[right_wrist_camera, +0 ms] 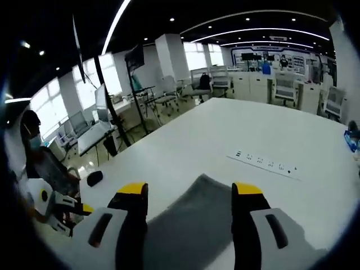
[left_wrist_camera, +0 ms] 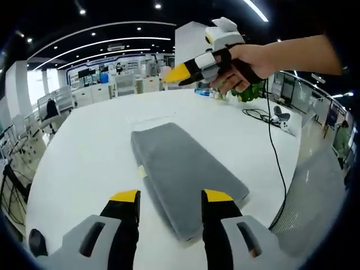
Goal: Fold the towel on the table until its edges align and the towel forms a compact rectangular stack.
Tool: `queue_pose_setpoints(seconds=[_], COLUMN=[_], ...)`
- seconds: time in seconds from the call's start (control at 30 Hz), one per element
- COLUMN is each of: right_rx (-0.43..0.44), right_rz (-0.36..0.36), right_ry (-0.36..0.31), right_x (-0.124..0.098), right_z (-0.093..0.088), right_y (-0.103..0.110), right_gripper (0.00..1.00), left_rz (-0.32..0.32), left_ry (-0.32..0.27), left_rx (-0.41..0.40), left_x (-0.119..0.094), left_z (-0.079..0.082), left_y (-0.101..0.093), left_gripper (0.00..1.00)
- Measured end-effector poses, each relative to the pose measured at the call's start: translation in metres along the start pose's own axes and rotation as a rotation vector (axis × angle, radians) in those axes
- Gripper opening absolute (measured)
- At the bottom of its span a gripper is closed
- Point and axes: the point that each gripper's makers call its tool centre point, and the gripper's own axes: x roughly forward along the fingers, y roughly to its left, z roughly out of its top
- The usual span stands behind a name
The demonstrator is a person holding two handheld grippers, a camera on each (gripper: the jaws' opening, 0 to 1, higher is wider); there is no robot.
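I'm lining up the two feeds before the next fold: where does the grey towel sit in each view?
Left gripper view: the folded grey fabric towel lies mid-frame on the white table, running from centre down to between the left gripper jaws.
Right gripper view: the towel is at bottom centre, between the right gripper jaws.
Shared landmark: the white table under the towel.

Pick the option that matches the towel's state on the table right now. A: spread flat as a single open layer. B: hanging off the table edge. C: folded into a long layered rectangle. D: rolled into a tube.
C: the grey towel lies on the white table as a narrow rectangle with a second layer's edge showing beneath; both tongs are off it.
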Motion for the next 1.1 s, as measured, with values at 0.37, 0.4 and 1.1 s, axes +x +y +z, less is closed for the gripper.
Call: queue_pose_setpoints(seconds=[0.37, 0.4, 1.1], right_rx=[-0.06, -0.059, -0.072], right_rz=[0.03, 0.032, -0.016], right_ry=[-0.002, -0.002, 0.051], right_x=[-0.036, -0.037, -0.049], right_z=[-0.016, -0.017, -0.075], right_y=[0.01, 0.007, -0.021], right_gripper=[0.59, 0.59, 0.46], left_rz=[0.047, 0.059, 0.069], left_ry=[0.008, 0.01, 0.094], left_rx=[0.023, 0.026, 0.043], left_x=[-0.003, -0.003, 0.019], left_z=[0.02, 0.023, 0.03], left_y=[0.008, 0.01, 0.027], left_gripper=[0.44, 0.44, 0.4])
